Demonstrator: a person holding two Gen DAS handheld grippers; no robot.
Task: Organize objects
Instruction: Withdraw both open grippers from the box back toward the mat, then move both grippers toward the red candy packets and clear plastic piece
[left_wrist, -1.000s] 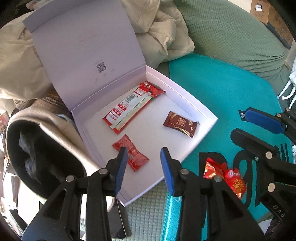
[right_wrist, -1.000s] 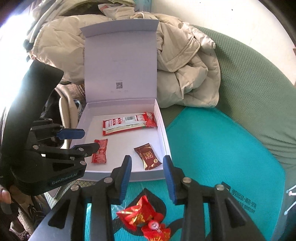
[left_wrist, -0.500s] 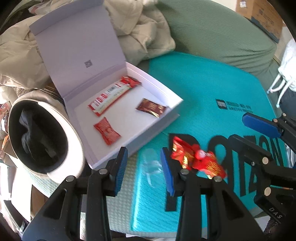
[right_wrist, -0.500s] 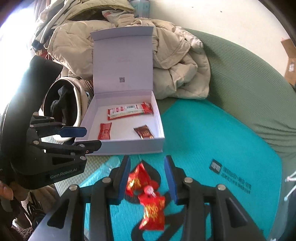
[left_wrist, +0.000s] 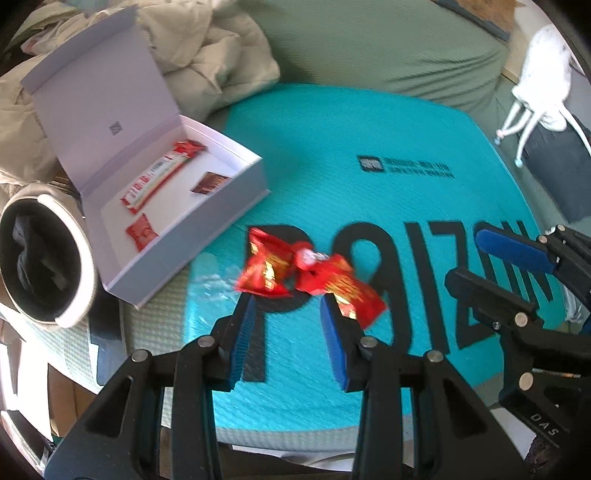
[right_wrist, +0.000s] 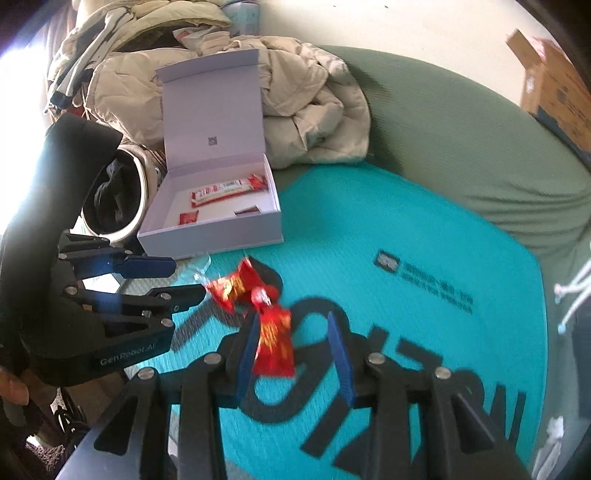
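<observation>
Across the middle of both views spreads a teal mat (left_wrist: 369, 129) printed with big black letters, lying on a green cover (left_wrist: 369, 40) that rises behind it. Most of the mat's upper and right stretch is bare, with wide room between the box and the right edge. Beige bedding (right_wrist: 303, 103) is heaped at upper left, pressing against the back of the box's raised lid. A white box (left_wrist: 236, 195) sits at left, its near corner overlapping the mat's left edge; inside lie a long red-and-white packet (left_wrist: 159, 177), a small red packet (left_wrist: 142, 230) and a dark brown packet (left_wrist: 210, 183), all apart from one another. Left of the box is a round dark-lined rim (left_wrist: 79, 258).

Two red candy wrappers (left_wrist: 306, 273) lie touching on the mat, just below the box's front wall. Left gripper (left_wrist: 288, 328) hangs just short of them, fingers apart and empty. Right gripper (right_wrist: 291, 339) has its fingers apart too, one wrapper's end showing beside its left finger; contact cannot be told.
</observation>
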